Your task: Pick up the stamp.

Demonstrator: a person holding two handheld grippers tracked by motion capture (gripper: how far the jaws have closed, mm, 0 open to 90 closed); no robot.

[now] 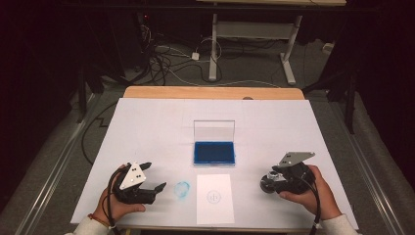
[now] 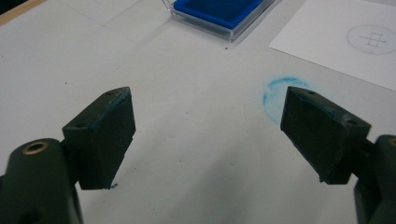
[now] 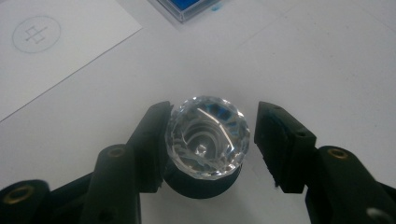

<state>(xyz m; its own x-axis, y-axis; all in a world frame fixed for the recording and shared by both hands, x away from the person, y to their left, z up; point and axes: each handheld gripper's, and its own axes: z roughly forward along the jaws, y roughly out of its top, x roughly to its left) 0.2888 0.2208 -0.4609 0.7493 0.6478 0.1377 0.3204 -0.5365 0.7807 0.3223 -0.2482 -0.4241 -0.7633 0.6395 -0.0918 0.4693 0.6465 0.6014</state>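
Right gripper view: right gripper (image 3: 210, 140) half-closed around crystal-topped stamp (image 3: 208, 135), one pad touching; left gripper (image 2: 208, 135) wide open, empty.

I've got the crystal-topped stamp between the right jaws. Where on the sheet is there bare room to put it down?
Bare sheet lies right of the ink pad out to the table edge, and across the far strip behind it. The left side beyond the left gripper is free too. The near middle is crowded: paper and blue smudge. The right gripper brackets the stamp.
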